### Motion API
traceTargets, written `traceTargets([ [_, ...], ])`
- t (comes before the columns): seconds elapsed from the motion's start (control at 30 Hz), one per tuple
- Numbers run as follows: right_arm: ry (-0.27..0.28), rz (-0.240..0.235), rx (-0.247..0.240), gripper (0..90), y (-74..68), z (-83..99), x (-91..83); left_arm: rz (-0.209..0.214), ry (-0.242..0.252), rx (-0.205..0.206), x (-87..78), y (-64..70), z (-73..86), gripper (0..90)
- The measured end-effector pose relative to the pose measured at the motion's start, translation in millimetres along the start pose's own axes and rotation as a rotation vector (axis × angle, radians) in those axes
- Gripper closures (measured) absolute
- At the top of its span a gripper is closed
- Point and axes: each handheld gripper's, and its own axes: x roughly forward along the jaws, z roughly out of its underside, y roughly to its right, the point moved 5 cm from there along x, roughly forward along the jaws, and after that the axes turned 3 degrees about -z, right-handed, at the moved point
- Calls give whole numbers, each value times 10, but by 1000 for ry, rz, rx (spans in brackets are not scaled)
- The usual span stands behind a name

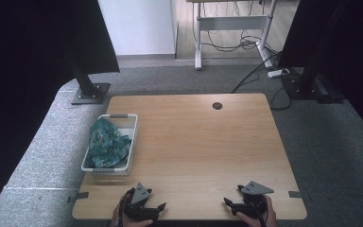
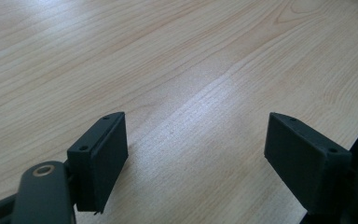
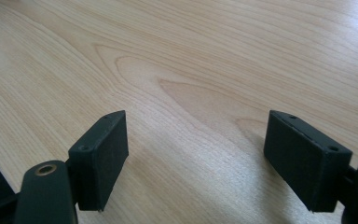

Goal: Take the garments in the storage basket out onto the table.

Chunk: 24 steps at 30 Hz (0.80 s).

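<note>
A white basket (image 1: 131, 156) stands at the table's left side with a crumpled teal patterned cloth (image 1: 105, 144) lying in it. My left gripper (image 1: 157, 209) rests at the front edge, left of centre, open, a little to the right of the basket's near end. My right gripper (image 1: 232, 197) sits at the front edge on the right, also open. In the left gripper view the gripper (image 2: 196, 156) has its jaws wide apart over bare wood. In the right gripper view the gripper (image 3: 196, 156) likewise stands with nothing between its pads.
The wooden table (image 1: 198, 142) has a round cable hole (image 1: 217, 105) near its far edge. Black stand bases (image 1: 90, 93) sit on the grey carpet beyond the table's far corners. Cables and a desk frame (image 1: 231, 23) lie farther back.
</note>
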Motion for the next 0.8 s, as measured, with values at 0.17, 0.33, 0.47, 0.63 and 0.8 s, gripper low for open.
traceTargets([
  [0.17, -19, 7, -35, 215, -2, -4, 8, 14, 2, 13, 7, -5, -5, 207],
  [0.33, -35, 14, -64, 214, -1, -4, 10, 20, 4, 14, -14, -11, 2, 210],
  [0.47, -50, 20, -105, 212, 3, -13, 29, 17, 13, 5, -15, -29, -3, 210],
  [0.63, -50, 20, -104, 209, 19, -24, 41, -1, 7, -2, -5, -47, 12, 214],
  [0.8, -45, 16, -101, 211, 23, -25, 43, 2, 32, -6, -86, 4, 10, 222],
])
